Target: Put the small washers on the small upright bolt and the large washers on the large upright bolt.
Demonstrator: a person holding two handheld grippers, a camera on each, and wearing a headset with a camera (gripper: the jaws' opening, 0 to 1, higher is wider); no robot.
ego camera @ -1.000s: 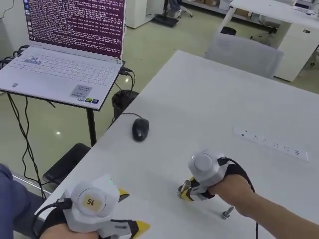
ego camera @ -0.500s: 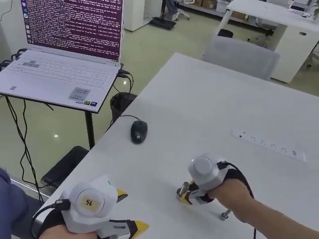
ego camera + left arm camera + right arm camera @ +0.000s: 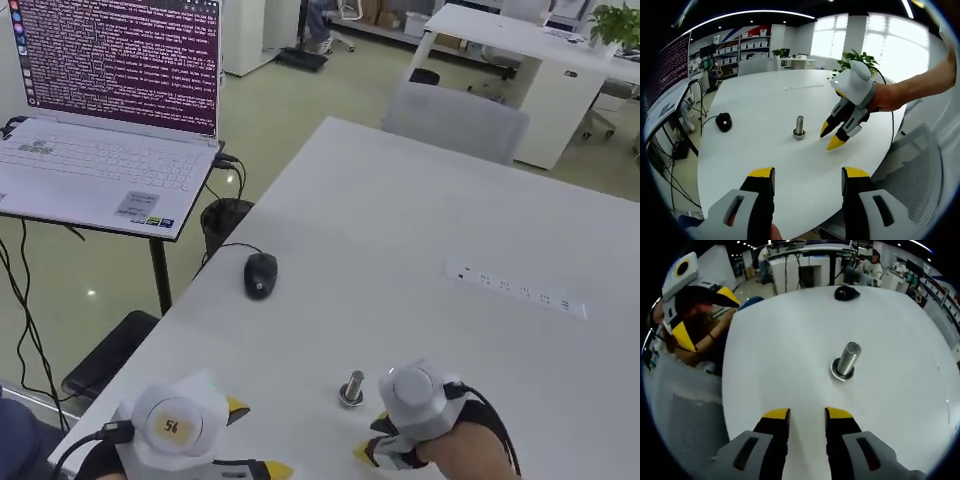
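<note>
Right gripper (image 3: 807, 415) sits near the upright bolt (image 3: 847, 360), jaws narrowly parted and empty, probably ready for another pickup; left gripper (image 3: 802, 176), farther from it, gapes wide, empty.

Bench (image 3: 400, 230) white, bolt (image 3: 352, 388) silver, mouse (image 3: 260, 273) black, fingers (image 3: 761, 175) black with yellow tips, laptop (image 3: 90, 175) white, screen (image 3: 120, 60) purple.

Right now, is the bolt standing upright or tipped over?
Upright: the bolt stands on its wide base on the table, shaft pointing up.
</note>
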